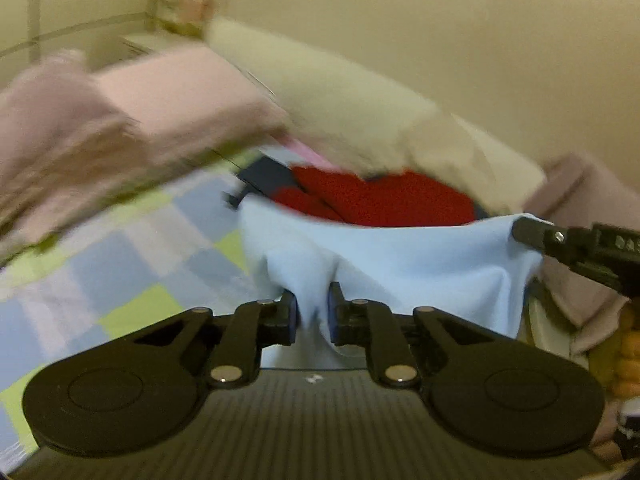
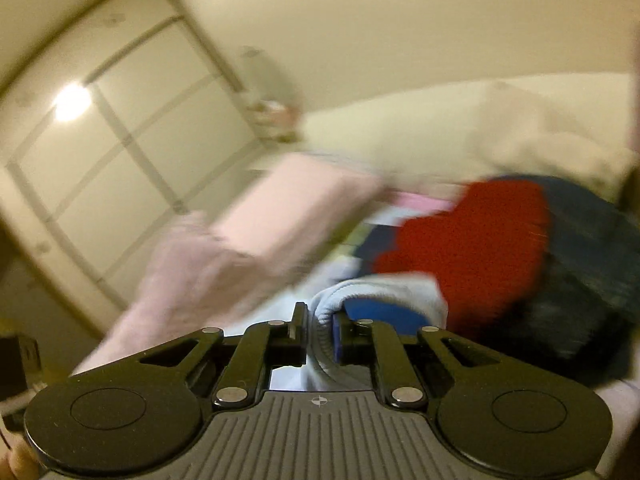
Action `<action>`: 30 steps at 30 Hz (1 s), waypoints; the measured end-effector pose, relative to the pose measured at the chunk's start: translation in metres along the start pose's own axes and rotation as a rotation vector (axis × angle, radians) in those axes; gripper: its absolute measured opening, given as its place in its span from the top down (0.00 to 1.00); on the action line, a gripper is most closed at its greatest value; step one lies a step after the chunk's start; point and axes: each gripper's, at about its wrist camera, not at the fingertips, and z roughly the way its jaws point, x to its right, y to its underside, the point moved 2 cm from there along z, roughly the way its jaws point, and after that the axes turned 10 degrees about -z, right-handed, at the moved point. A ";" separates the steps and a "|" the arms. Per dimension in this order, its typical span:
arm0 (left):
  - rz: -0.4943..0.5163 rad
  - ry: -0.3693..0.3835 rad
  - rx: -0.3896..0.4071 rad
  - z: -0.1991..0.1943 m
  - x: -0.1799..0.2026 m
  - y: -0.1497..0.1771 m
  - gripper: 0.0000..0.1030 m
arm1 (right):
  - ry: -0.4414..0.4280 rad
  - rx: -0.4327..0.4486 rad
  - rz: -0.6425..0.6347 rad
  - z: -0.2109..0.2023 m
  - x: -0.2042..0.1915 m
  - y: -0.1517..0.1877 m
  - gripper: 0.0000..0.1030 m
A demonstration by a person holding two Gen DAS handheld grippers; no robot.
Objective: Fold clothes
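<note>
A light blue garment (image 1: 400, 256) hangs stretched between both grippers above a checked bedspread (image 1: 120, 264). My left gripper (image 1: 313, 308) is shut on a fold of its lower edge. In the left wrist view my right gripper (image 1: 524, 230) comes in from the right and pinches the garment's upper corner. In the right wrist view my right gripper (image 2: 320, 326) is shut on a ribbed pale blue hem (image 2: 372, 292). Behind the garment lies a red garment (image 1: 384, 200) (image 2: 472, 248) on dark blue clothing (image 2: 592, 240). Both views are blurred by motion.
A pink folded blanket (image 1: 172, 92) and a cream pillow (image 1: 320, 92) lie along the bed by the wall. A pale wardrobe (image 2: 100, 128) with a light reflection stands on the left. Orange things (image 1: 628, 352) sit at the right edge.
</note>
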 end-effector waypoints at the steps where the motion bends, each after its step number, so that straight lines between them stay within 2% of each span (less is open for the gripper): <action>1: -0.012 -0.029 0.039 -0.029 -0.011 0.001 0.89 | -0.048 0.005 -0.017 -0.001 -0.019 -0.003 0.90; 7: -0.082 -0.202 0.273 -0.206 -0.077 0.008 0.89 | -0.362 0.026 -0.139 -0.002 -0.159 -0.005 0.90; 11: -0.123 -0.350 0.391 -0.300 -0.120 0.020 0.87 | -0.559 0.055 -0.180 -0.004 -0.258 0.010 0.90; 13: -0.164 -0.399 0.350 -0.313 -0.133 0.044 0.75 | -0.607 0.015 -0.189 0.003 -0.302 0.027 0.89; 14: -0.186 -0.421 0.322 -0.317 -0.138 0.058 0.62 | -0.601 -0.048 -0.212 0.010 -0.325 0.040 0.70; 15: -0.208 -0.443 0.294 -0.322 -0.144 0.071 0.57 | -0.579 -0.131 -0.244 0.018 -0.347 0.053 0.53; 16: -0.230 -0.465 0.266 -0.326 -0.150 0.085 0.57 | -0.555 -0.205 -0.281 0.024 -0.366 0.068 0.21; 20: -0.317 -0.551 0.152 -0.344 -0.172 0.139 0.56 | -0.466 -0.382 -0.463 0.023 -0.410 0.141 0.20; 24: -0.403 -0.635 0.037 -0.363 -0.194 0.194 0.56 | -0.412 -0.605 -0.544 0.027 -0.395 0.214 0.20; 26: -0.447 -0.677 -0.021 -0.372 -0.205 0.221 0.56 | -0.387 -0.674 -0.599 0.030 -0.384 0.238 0.20; 29: -0.511 -0.739 -0.110 -0.386 -0.221 0.262 0.56 | -0.374 -0.736 -0.670 0.015 -0.381 0.266 0.20; 30: -0.524 -0.746 -0.118 -0.387 -0.219 0.270 0.56 | -0.381 -0.746 -0.690 0.012 -0.381 0.271 0.20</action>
